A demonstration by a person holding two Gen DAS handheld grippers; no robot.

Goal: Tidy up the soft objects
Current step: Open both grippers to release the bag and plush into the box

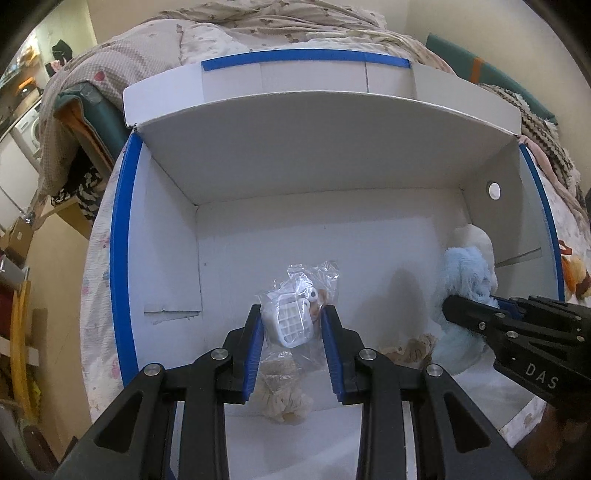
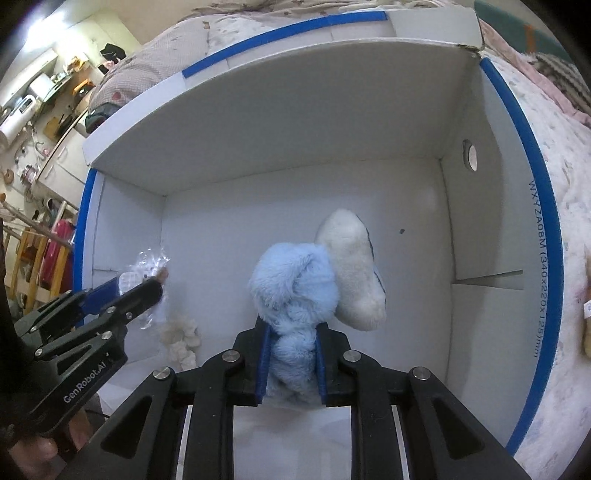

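Note:
A white cardboard box with blue-taped edges (image 1: 122,236) (image 2: 546,229) lies open on a bed. My left gripper (image 1: 292,314) is shut on a clear plastic bag with a white plastic piece and a small toy in it (image 1: 295,317), inside the box; it also shows in the right wrist view (image 2: 147,269). My right gripper (image 2: 292,328) is shut on a light blue and cream plush toy (image 2: 295,295), at the box's right side; the plush also shows in the left wrist view (image 1: 467,269). A small beige plush (image 1: 284,402) (image 2: 183,338) lies on the box floor.
The box's lid flap (image 1: 314,110) stands up at the back. A rumpled blanket and pillows (image 1: 280,26) lie behind the box. Another plush toy (image 1: 574,273) lies on the bed to the right of the box. Furniture and clutter (image 2: 44,110) stand at the left.

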